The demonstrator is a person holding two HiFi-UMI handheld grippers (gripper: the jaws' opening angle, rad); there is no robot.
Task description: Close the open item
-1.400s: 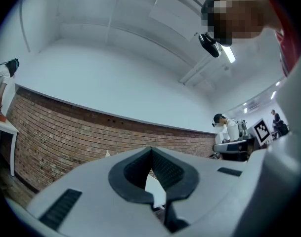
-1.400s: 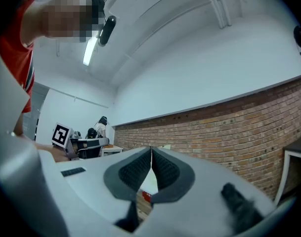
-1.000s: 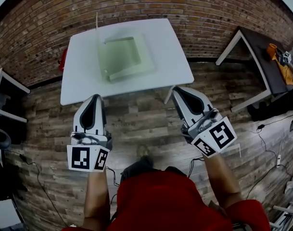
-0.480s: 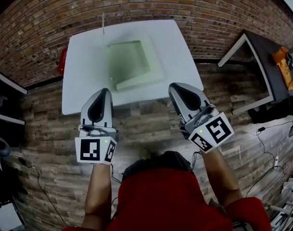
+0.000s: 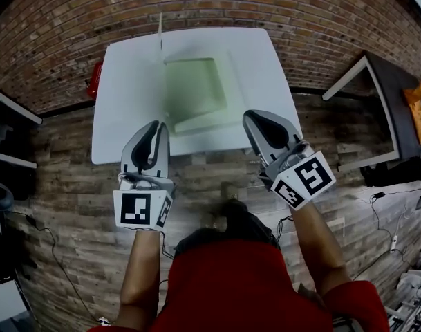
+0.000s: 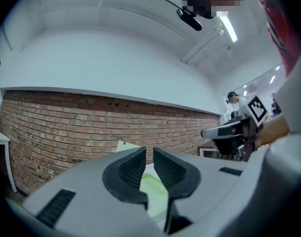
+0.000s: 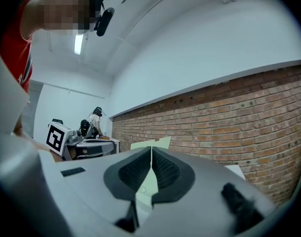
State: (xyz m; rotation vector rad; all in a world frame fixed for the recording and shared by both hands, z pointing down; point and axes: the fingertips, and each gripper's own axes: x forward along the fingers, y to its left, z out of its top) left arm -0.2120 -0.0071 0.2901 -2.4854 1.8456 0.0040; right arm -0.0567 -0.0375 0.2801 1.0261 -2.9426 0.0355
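A pale green box (image 5: pixel 196 88) lies open on the white table (image 5: pixel 127 95), its thin lid standing upright at the far left corner. Both grippers hover over the floor just short of the table's near edge, apart from the box. My left gripper (image 5: pixel 157 126) is at the left; its jaws are opening, with a narrow gap and nothing between them (image 6: pixel 149 149). My right gripper (image 5: pixel 255 116) is at the right, its pads together and empty (image 7: pixel 151 148). Past each pair of jaws a piece of the green box (image 6: pixel 155 186) (image 7: pixel 160 142) shows.
A brick wall (image 5: pixel 210 5) runs behind the table. A red object (image 5: pixel 96 81) sits by the table's left edge. A dark table (image 5: pixel 397 109) stands at the right and a white shelf (image 5: pixel 6 126) at the left. Cables (image 5: pixel 386 213) lie on the wooden floor.
Both grippers have moved forward toward the table, which now sits closer and more central in the head view. The left jaws have parted slightly.
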